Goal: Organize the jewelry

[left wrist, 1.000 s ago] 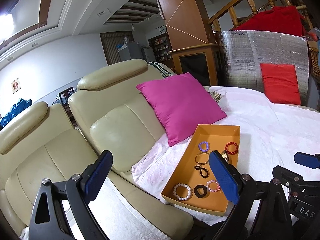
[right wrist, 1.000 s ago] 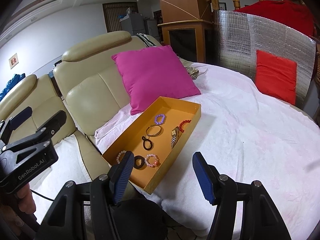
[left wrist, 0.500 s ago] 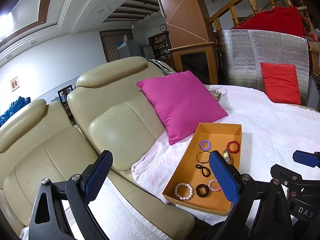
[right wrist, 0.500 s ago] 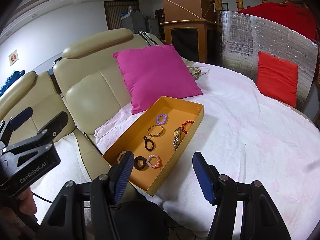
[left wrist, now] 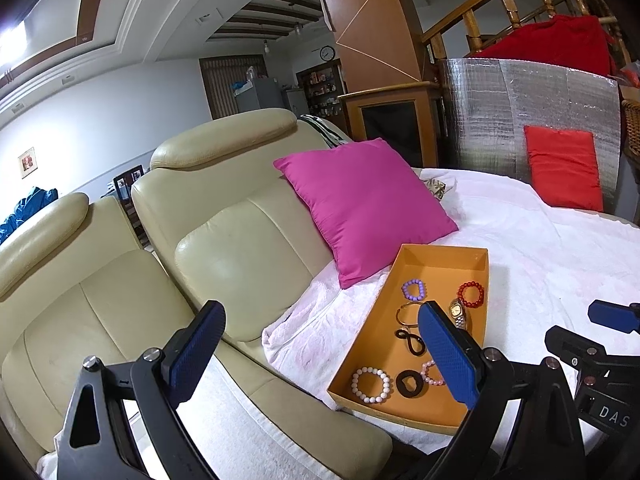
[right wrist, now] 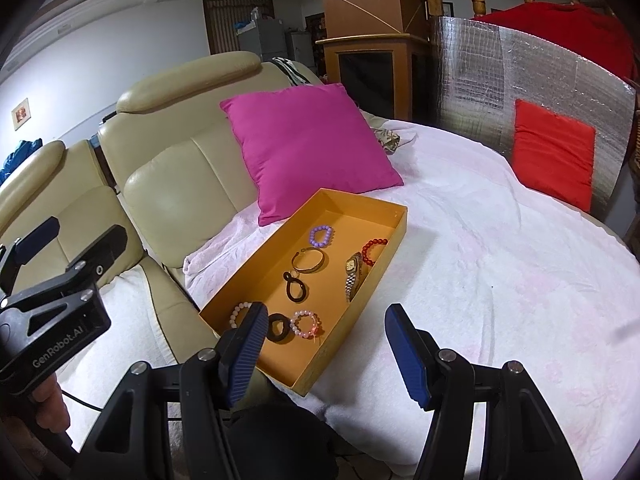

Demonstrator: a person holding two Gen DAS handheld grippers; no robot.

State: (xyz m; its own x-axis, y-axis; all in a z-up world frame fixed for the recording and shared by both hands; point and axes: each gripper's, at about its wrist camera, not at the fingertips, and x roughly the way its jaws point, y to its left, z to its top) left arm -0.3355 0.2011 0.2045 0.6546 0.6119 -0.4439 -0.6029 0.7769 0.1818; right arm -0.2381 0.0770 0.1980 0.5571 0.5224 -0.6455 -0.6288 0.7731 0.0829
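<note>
Tray: the orange tray lies on the white sheet, just in front of the pink pillow, and every piece is inside it.
Far end of tray: purple bracelet and red bracelet, with the watch lying along the right wall.
Middle of tray: gold bangle, then the black loop just nearer you.
Near end of tray: white bracelet, black ring and pink bracelet, close together.
Left gripper: wide open, nothing in it, held above the tray's left side and the sofa.
Right gripper: also spread wide and empty, hovering over the tray's near right corner.
Stage: looks like the start, nothing lifted yet.
Risk, crowding: at the near end you could pinch two pieces at once, since ring and pink bracelet almost touch.
Risk, tray: it sits on soft bedding near the edge, so pressing down on the rim could tip it and spill beads toward the sofa.
Risk, watch: tight to the wall, so your finger may catch cardboard instead of the strap.
Risk, beads: round and slippery, so a shallow grip may let them roll out.
</note>
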